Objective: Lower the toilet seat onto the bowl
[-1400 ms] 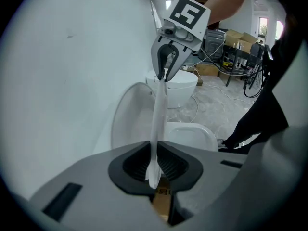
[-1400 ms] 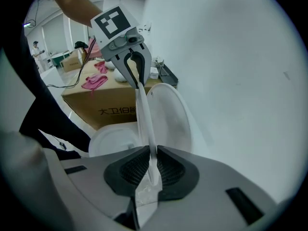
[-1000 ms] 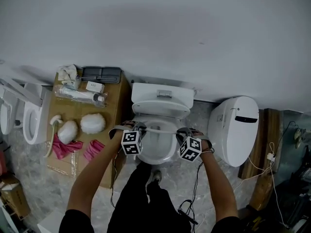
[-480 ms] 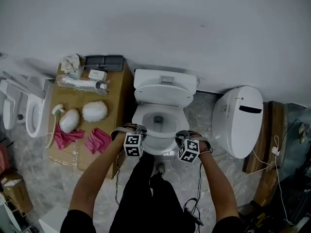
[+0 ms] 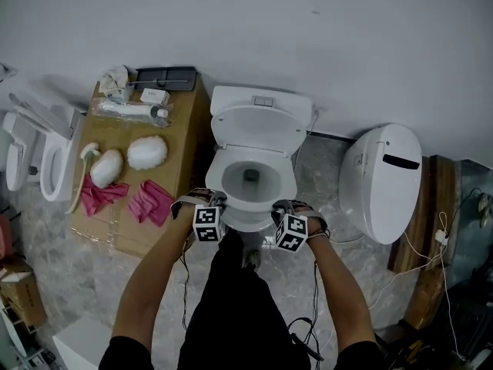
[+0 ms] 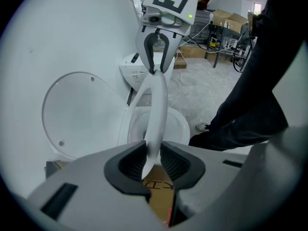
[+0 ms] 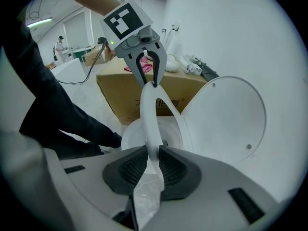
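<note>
Both grippers are at the front of the toilet now, arms reaching down side by side in the head view. The left gripper [image 6: 153, 161] has the seat [image 6: 156, 107] running edge-on right between its jaws. Those jaws have just been easing apart, yet the gap is narrow and both pads lie against the white rim. Same story on the other side: the right gripper [image 7: 153, 165] is set narrowly on the seat, pads flush on either face, and its jaws have also just been opening a touch. Each gripper shows up in the other's view at the far end of the seat's front curve, tips pinched on it. From above, the seat lies low, lined up with the rim of the bowl [image 5: 250, 177]; whether it actually rests on the bowl I cannot tell. The lid [image 5: 258, 126] stands up against the tank [image 5: 262, 99]. To the left, just beside the toilet, is a cardboard box [image 5: 181, 168] carrying pink cloths [image 5: 150, 203], two white bundles [image 5: 148, 153] and a dark tray [image 5: 166, 78]. Another white toilet [image 5: 385, 179] sits to the right, lid closed.
</note>
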The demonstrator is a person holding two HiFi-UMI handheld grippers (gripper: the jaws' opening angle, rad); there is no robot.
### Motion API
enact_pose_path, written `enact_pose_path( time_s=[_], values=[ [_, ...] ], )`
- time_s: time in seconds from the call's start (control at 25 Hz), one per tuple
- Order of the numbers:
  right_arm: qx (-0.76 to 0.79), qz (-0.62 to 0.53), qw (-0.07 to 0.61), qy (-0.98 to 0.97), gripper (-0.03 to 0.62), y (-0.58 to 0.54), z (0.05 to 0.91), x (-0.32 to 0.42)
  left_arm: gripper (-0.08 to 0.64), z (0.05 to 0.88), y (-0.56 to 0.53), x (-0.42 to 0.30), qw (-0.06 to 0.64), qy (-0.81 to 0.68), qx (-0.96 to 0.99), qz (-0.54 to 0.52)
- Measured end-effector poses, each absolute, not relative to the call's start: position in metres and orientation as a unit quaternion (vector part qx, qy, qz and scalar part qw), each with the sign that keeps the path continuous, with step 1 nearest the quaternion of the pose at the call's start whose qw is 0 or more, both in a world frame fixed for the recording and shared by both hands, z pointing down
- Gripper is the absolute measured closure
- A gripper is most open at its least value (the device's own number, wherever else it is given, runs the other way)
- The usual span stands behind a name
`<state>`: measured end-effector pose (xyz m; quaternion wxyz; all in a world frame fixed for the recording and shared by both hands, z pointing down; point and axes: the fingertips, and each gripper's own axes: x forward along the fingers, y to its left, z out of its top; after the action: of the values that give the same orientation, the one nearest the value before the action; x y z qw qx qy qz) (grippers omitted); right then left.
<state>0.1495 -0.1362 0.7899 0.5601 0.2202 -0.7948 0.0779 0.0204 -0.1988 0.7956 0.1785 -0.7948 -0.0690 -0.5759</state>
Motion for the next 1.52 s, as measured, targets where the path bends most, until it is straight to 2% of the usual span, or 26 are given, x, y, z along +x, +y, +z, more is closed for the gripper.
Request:
enact_pose_path(
  time_s=[0.44, 0.64, 1.52],
  values=[
    [0.195, 0.082, 0.565, -0.797, 0.488, -0.102, 0.828, 0.135, 0.446, 0.836, -0.165, 0.004, 0.161, -0.076, -0.797, -0.577],
    [0.202, 0.082, 0.570, -0.792, 0.477, -0.090, 0.848, 0.130, 0.440, 0.856, -0.155, -0.001, 0.180, -0.088, -0.797, -0.569],
    [0.195, 0.078, 0.590, -0.780, 0.436, -0.030, 0.981, 0.105, 0.422, 0.977, -0.090, -0.027, 0.172, -0.138, -0.790, -0.572]
  ],
)
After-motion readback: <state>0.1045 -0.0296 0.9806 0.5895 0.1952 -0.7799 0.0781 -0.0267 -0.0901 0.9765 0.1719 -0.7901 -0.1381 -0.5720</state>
